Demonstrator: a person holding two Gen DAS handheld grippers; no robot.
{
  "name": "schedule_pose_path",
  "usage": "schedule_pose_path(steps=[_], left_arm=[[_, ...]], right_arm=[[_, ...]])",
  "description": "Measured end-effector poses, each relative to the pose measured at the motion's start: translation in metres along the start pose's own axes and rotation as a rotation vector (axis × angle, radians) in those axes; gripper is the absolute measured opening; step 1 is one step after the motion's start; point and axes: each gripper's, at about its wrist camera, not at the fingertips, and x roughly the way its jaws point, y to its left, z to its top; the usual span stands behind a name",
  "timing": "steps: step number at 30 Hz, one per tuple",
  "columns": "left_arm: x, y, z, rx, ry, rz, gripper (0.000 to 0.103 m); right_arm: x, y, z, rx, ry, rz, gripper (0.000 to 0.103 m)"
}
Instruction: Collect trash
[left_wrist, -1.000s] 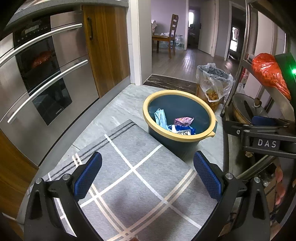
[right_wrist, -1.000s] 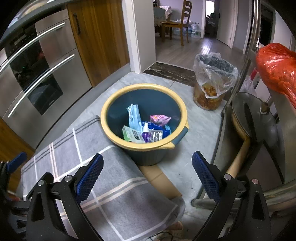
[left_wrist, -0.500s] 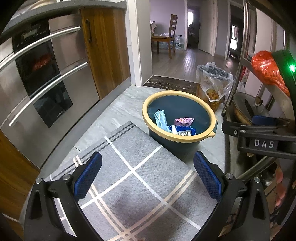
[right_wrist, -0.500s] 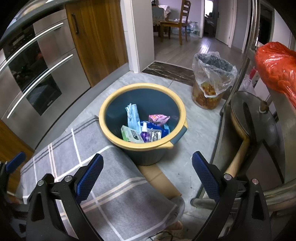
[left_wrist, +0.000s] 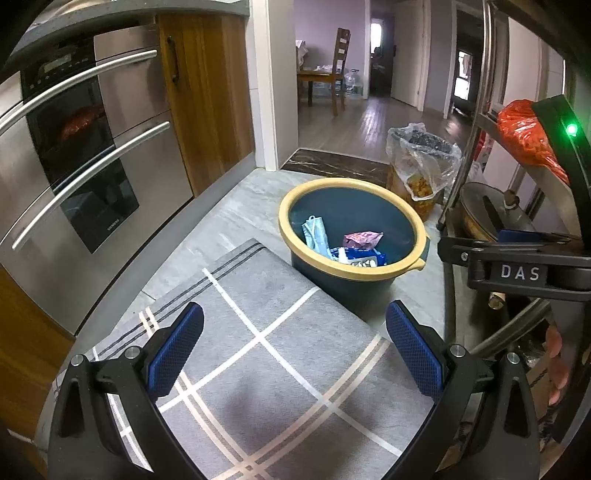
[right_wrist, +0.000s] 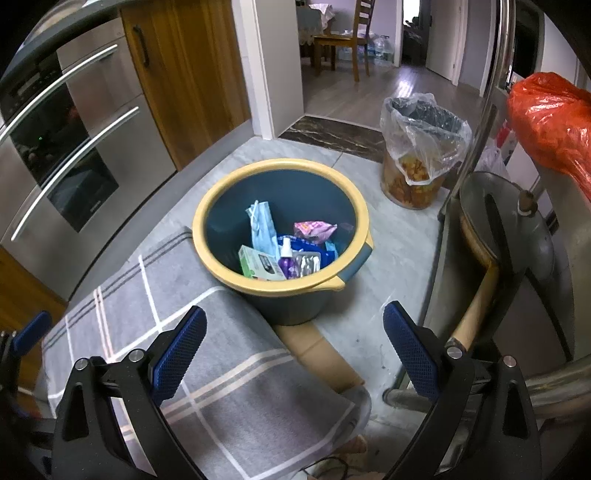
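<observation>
Right wrist view alone: green box and purple bottle in bucket; both grippers' fingers spread, empty.

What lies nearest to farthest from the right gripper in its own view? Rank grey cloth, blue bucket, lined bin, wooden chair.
From the right gripper:
1. Grey cloth, directly beneath.
2. Blue bucket, just ahead.
3. Lined bin, ahead right.
4. Wooden chair, through the doorway.

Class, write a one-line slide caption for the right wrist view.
Open right gripper above grey checked cloth, facing trash-filled blue bucket.
</observation>
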Motion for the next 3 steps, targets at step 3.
schedule_pose_path(steps=[3], left_arm=[[0.0032, 0.0085, -0.0034, -0.025, 0.004, 0.030, 0.098]], right_arm=[[-0.0024, -0.0032, -0.0001, 0.031, 0.006, 0.017, 0.096]])
